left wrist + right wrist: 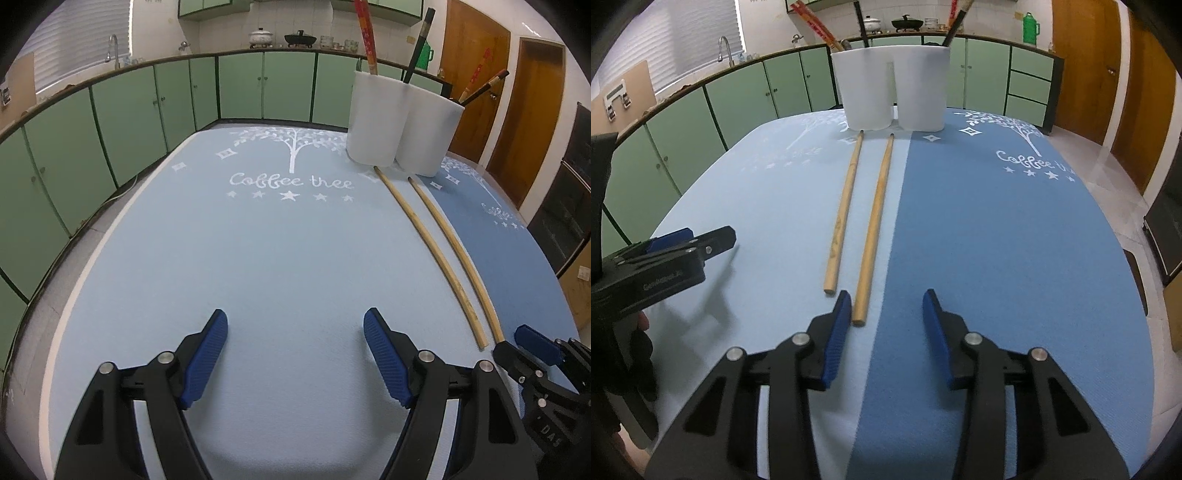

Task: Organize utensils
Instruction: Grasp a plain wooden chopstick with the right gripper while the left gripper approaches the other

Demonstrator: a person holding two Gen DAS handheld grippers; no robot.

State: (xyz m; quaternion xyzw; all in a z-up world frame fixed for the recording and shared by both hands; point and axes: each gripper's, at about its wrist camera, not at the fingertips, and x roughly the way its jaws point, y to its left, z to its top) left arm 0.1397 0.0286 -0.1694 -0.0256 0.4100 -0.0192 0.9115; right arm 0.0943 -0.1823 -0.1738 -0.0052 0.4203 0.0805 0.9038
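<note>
Two long wooden chopsticks lie side by side on the mats, the left one [844, 212] and the right one [874, 225], pointing toward two white holders [866, 88] [921, 88] at the far edge. The holders contain red, black and brown chopsticks. In the left wrist view the pair [430, 243] [458, 254] lies to the right, with the holders [376, 114] [430, 129] beyond. My right gripper [886, 314] is open, its left finger beside the right chopstick's near end. My left gripper [295, 332] is open and empty over the light blue mat.
A light blue mat [221, 258] and a darker blue mat [997, 240] cover the table. Green cabinets [110, 122] line the counter behind. Wooden doors [517, 110] stand at the right. The left gripper shows in the right wrist view [690, 243].
</note>
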